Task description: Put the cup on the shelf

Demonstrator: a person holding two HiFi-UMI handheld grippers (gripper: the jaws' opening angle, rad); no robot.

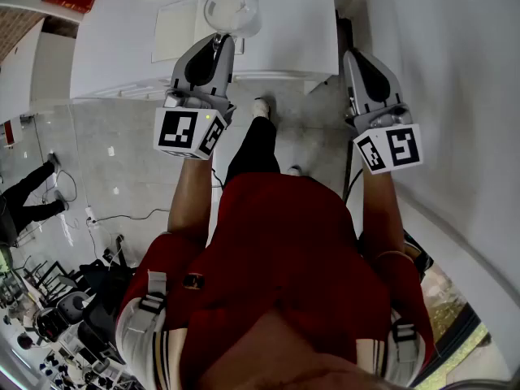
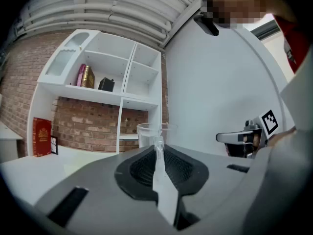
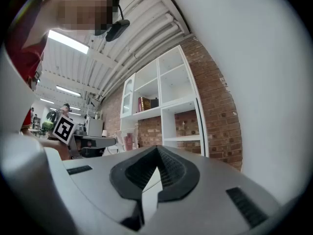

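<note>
**A:** Left gripper view: our left gripper (image 2: 159,145) is pinched on the near wall of the clear cup (image 2: 148,134), just under the rim, and it points level. The shelf (image 2: 128,80) is well ahead, against the brick wall.

**B:** So it looks like the carry step. How do we do it well?

**A:** It's a thin-wall pinch, so the cup could swing or slip. We hold the wrist level and move slow, no jerks. We aim for an empty bay, not the one w/ the books (image 2: 84,76). We bring the base in above the board, lower till it sits flat, then let go and back straight out.

**B:** Right gripper (image 1: 355,59)?

**A:** Jaws together, nothing in them. We hold it off to the side, away from the cup.

**B:** What can't we see?

**A:** The cup's base. The gripper body hides it, so we can't tell if it rests on the tabletop (image 1: 114,51) or hangs above it. Clear walls vs. white bg, so the outline's faint, and we can't tell if there's liquid inside. The lower shelf bays are partly cut off too.
</note>
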